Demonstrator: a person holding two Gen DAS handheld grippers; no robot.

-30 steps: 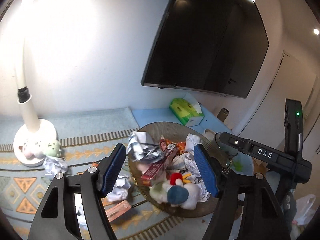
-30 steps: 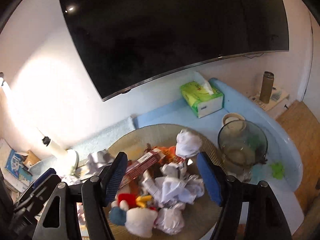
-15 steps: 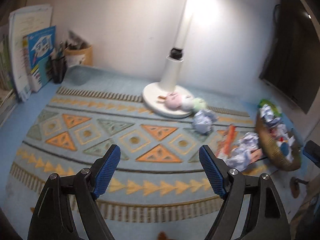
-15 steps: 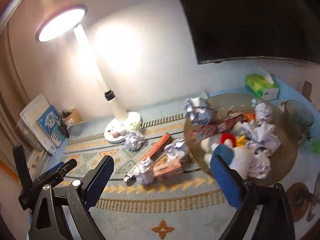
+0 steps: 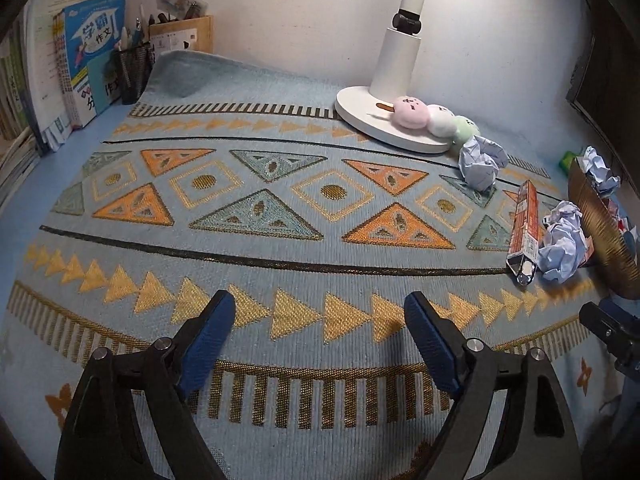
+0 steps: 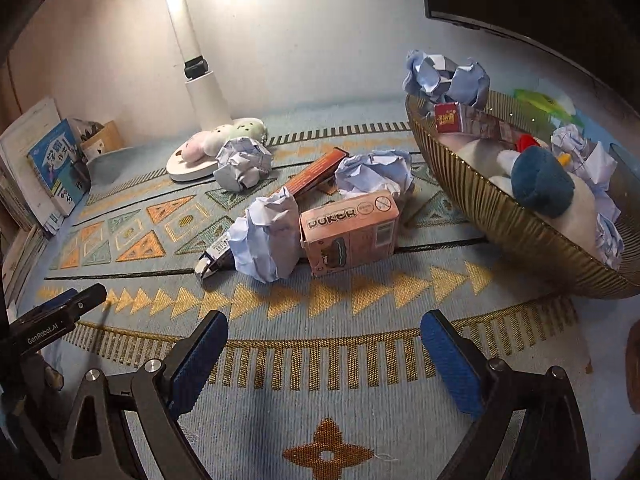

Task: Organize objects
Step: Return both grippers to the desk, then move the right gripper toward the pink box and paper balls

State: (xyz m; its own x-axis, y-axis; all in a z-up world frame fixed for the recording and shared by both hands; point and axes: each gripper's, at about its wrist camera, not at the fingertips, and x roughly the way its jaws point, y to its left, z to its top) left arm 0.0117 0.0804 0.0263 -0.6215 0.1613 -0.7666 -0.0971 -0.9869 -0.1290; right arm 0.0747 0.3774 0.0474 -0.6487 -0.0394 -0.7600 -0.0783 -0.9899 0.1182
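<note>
Both tools are held with their blue pads wide apart and nothing between them. From the right gripper (image 6: 324, 354), the loose things are seen lying on the patterned mat (image 6: 132, 236) at about twelve o'clock: a pink card box (image 6: 349, 231) with a crumpled paper ball (image 6: 267, 238) touching its left end, and behind them a long red carton (image 6: 310, 174) whose long axis runs from seven toward one o'clock. The gold bowl (image 6: 496, 216), already piled with paper and a soft toy, stands at two o'clock. From the left gripper (image 5: 318, 338), the same clutter is seen well off at three o'clock, with only bare mat ahead. The right gripper is judged the nearer, and the card box, lying broadside across its line, the likely next pick for the bowl.
</note>
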